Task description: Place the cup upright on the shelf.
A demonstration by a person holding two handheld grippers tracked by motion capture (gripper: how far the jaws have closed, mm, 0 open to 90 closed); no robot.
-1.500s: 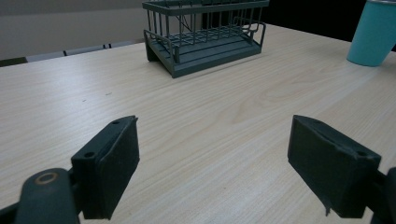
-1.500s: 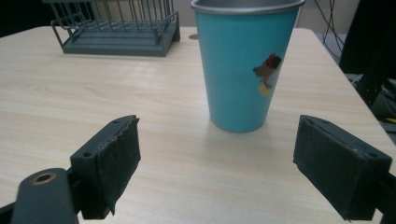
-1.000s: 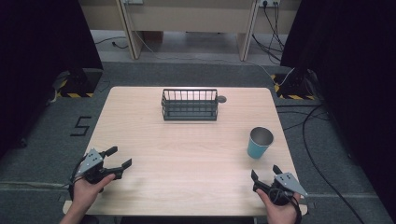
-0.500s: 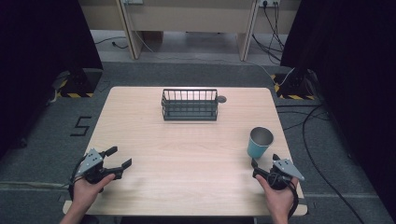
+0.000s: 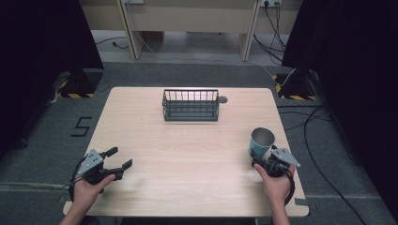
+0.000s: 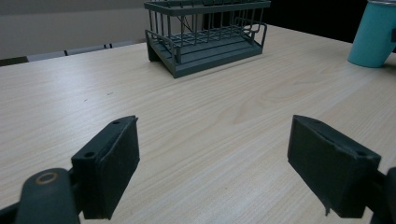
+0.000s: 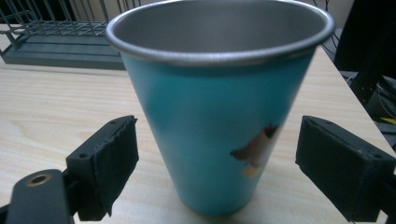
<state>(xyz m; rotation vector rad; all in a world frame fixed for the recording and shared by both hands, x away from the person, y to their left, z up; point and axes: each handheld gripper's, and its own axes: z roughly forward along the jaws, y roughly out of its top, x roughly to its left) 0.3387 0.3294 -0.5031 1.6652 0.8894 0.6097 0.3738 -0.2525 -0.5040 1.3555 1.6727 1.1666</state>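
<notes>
A teal metal cup [image 5: 260, 143] stands upright on the wooden table [image 5: 187, 154] near its right edge; it has a steel rim and a small picture on its side. My right gripper [image 5: 264, 158] is open right behind the cup. In the right gripper view the cup [image 7: 219, 102] stands between the two spread jaws, and neither touches it. My left gripper [image 5: 118, 158] is open at the table's front left, holding nothing. The left gripper view shows bare wood between the jaws, the cup [image 6: 376, 35] far off at the right.
A dark wire basket [image 5: 190, 105] stands at the back middle of the table, also seen ahead as the basket [image 6: 205, 35] in the left gripper view. A small round dark disc [image 5: 222, 99] lies beside its right end. Cables run over the floor to the right.
My right gripper has moved forward from the table's front right corner up to the cup, so its jaws now stand on either side of it. The left gripper has stayed put.
</notes>
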